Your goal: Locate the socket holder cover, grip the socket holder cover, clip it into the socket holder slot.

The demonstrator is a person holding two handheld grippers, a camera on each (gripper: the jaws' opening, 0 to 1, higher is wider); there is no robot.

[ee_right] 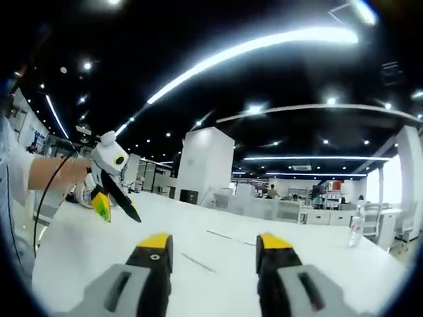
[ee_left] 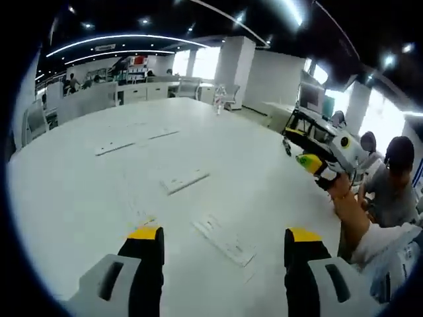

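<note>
White plastic parts lie flat and scattered on the big white table (ee_left: 79,198): one long strip (ee_left: 225,241) sits just beyond the left gripper (ee_left: 225,246) and between its jaws in the left gripper view, a second piece (ee_left: 187,179) rests a little farther off, and two more strips (ee_left: 132,140) lie far and to the left. Which of these is the socket holder cover and which is the socket holder cannot be told at this size, since all are pale on a pale top. That is the main risk: with so little contrast, the wrong piece could be picked, or a thin flat strip could slide away under the jaw tips instead of lifting. A second risk is aim, because the right gripper (ee_right: 213,243) points level across the far table, toward faint dark lines (ee_right: 198,263) on the surface, with no part between its jaws. Both tools stand spread wide, their yellow-tipped black jaws well apart and holding nothing; the left one hovers over the table, apparently touching nothing. The right gripper also shows at the right of the left gripper view, held in a person's hand (ee_left: 338,187) above the table edge, likewise empty.
</note>
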